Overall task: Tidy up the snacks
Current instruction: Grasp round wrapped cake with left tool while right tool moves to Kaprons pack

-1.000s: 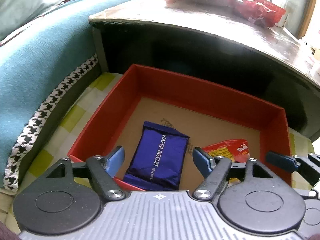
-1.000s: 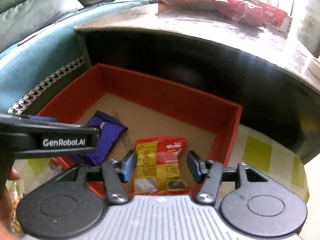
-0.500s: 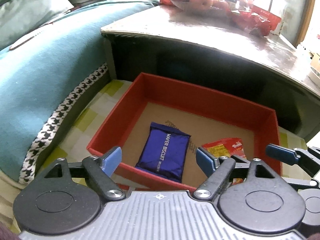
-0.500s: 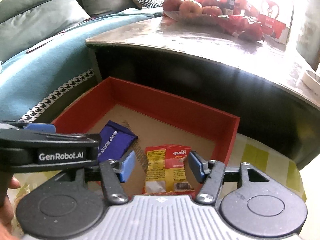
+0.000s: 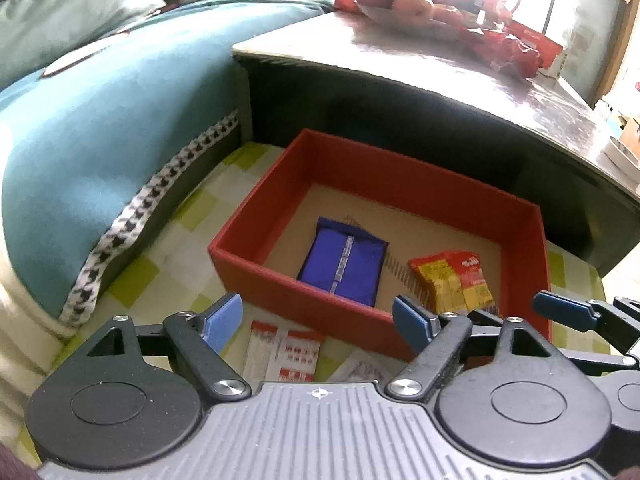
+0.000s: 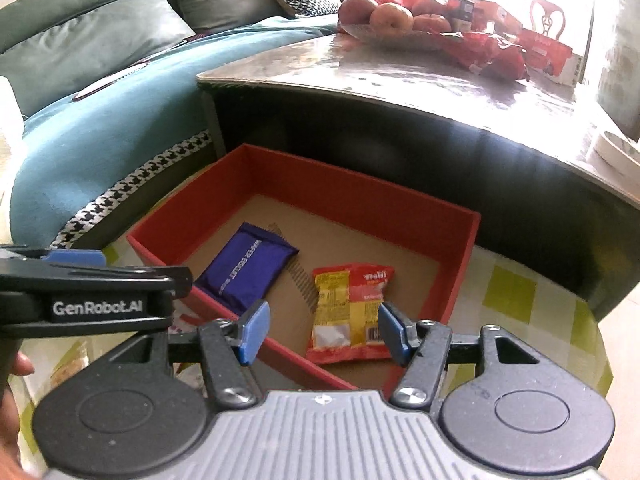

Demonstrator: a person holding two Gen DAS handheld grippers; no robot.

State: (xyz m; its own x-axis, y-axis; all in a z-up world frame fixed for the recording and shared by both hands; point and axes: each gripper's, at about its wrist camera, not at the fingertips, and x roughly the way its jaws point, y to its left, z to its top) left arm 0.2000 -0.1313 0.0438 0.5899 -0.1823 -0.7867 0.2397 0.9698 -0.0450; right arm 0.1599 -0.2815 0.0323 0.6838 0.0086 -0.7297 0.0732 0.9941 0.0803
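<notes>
Two flat snack packets in red box

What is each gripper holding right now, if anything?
Nothing. The left gripper and right gripper are both open and empty; the blue wafer pack and the red-and-yellow candy bag lie loose in the red box.

Each tool has a ribbed grey housing, black linkage arms with silver screws, and blue fingertip pads. The left tool carries white "GenRobot.AI" lettering.
</notes>
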